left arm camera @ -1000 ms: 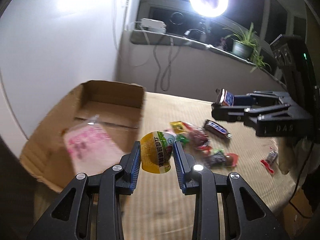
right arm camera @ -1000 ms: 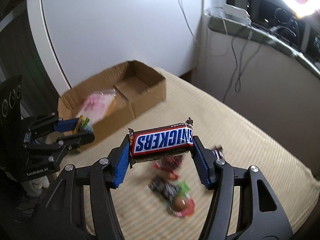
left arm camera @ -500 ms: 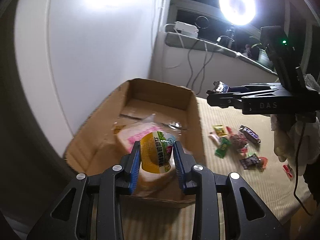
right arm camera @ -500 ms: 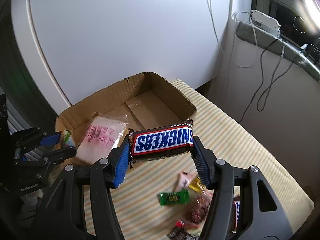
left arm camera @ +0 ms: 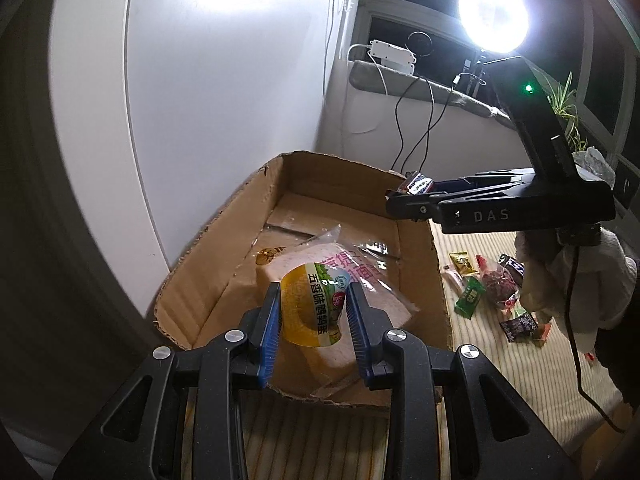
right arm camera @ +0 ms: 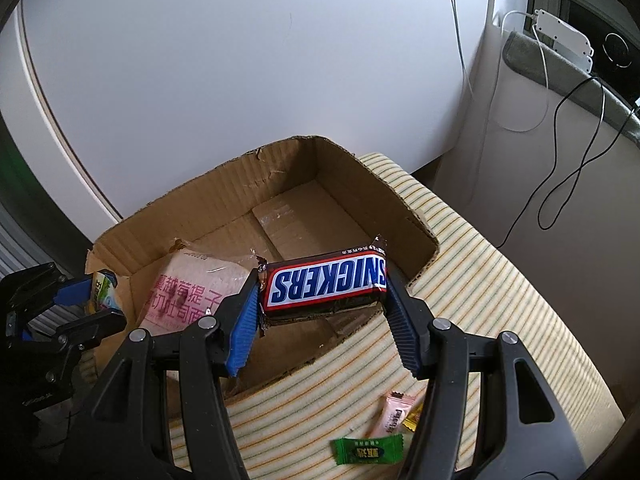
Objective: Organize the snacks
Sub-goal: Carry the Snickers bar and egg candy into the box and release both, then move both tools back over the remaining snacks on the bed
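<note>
My left gripper (left arm camera: 314, 322) is shut on a yellow jelly cup (left arm camera: 312, 308) and holds it over the near end of an open cardboard box (left arm camera: 240, 220). A pink bread packet (left arm camera: 360, 272) lies inside the box. My right gripper (right arm camera: 320, 304) is shut on a Snickers bar (right arm camera: 326, 284) and holds it over the box's right rim (right arm camera: 404, 204). The right gripper also shows in the left wrist view (left arm camera: 404, 196), above the box's far right corner. The left gripper with its cup shows at the left of the right wrist view (right arm camera: 94, 300).
Several loose sweets lie on the striped cloth right of the box (left arm camera: 488, 280), among them a green one (right arm camera: 366, 450) and a pink one (right arm camera: 394, 414). A white wall stands behind the box. Cables hang from a ledge (left arm camera: 420, 84) under a bright ring lamp (left arm camera: 492, 14).
Both grippers have moved left from above the loose sweets toward the box, each still holding its snack. The box now fills the middle of both views.
</note>
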`<state>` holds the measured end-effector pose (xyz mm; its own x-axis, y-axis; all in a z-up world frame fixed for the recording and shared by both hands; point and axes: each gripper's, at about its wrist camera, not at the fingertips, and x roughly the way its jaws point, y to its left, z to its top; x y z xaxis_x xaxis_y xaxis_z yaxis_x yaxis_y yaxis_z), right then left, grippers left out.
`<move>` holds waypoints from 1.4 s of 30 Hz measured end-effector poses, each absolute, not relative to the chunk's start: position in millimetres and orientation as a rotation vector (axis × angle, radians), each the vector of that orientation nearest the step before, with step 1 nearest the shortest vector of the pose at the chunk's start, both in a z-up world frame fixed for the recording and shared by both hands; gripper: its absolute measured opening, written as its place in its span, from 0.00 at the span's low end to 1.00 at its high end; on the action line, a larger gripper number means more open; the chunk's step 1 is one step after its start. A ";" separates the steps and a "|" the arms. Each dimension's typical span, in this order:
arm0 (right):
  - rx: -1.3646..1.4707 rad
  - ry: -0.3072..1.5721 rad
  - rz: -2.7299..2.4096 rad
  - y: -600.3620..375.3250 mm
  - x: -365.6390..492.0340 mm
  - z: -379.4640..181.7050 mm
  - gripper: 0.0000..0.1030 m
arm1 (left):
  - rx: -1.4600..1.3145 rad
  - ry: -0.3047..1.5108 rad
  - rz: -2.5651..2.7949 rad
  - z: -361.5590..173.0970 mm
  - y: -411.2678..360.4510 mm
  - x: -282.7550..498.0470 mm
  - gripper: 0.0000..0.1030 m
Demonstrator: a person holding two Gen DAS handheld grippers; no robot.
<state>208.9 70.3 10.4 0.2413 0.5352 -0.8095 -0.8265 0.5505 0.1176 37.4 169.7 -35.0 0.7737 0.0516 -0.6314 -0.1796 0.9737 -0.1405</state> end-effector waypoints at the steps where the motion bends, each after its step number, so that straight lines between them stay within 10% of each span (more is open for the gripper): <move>1: -0.368 0.932 0.960 71.0 209.9 9.4 0.60 | -0.198 0.677 0.125 -35.3 169.8 38.1 0.29; 9: -0.388 0.927 0.969 74.9 209.7 4.9 0.69 | -0.195 0.675 0.129 -36.0 168.2 40.2 0.37; 13: -0.378 0.909 0.973 73.2 208.6 9.0 0.81 | -0.196 0.661 0.143 -32.9 167.2 39.5 0.62; 42: -0.318 0.826 0.862 -48.9 166.0 66.6 0.86 | -0.167 0.622 -0.021 -12.1 103.5 25.5 0.62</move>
<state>166.0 -48.9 66.6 0.3736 0.5436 -0.7516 -0.7747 0.6285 0.0696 25.5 103.5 -12.1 0.8127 -0.0700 -0.5785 -0.0306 0.9863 -0.1623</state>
